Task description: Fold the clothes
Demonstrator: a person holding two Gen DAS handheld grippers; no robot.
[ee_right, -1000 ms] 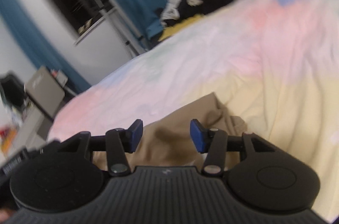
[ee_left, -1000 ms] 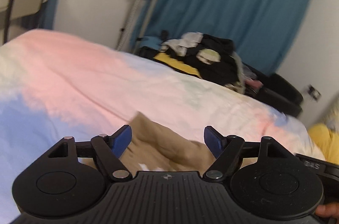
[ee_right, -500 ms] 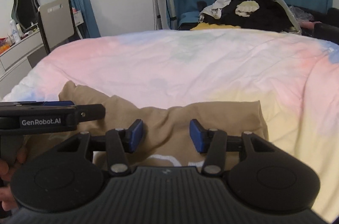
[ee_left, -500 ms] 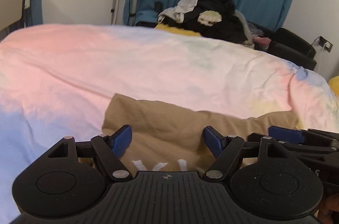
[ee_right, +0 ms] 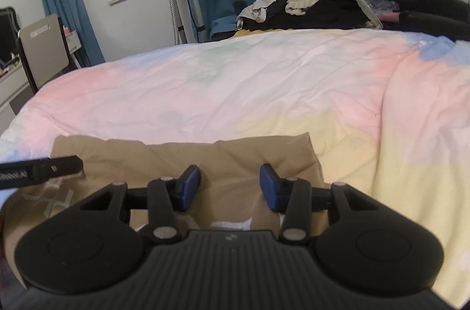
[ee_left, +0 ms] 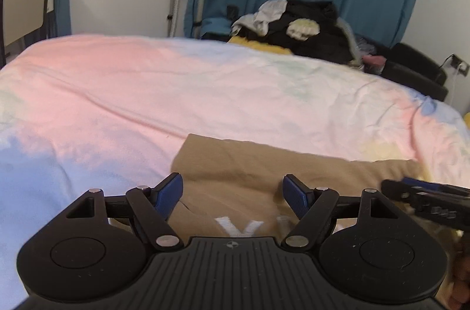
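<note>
The tan garment [ee_left: 264, 172] lies flat on the pastel bedspread [ee_left: 205, 92] just ahead of both grippers, long axis crosswise to their fingers — white lettering at the near edge. The left gripper [ee_left: 233, 194] is spread wide, the right gripper [ee_right: 230, 186] narrower; neither clamps any cloth.

A tan garment [ee_left: 264, 169] is spread on a pastel bedspread [ee_left: 176, 92]. The left gripper [ee_left: 233, 192] is held above it, jaws apart.
</note>
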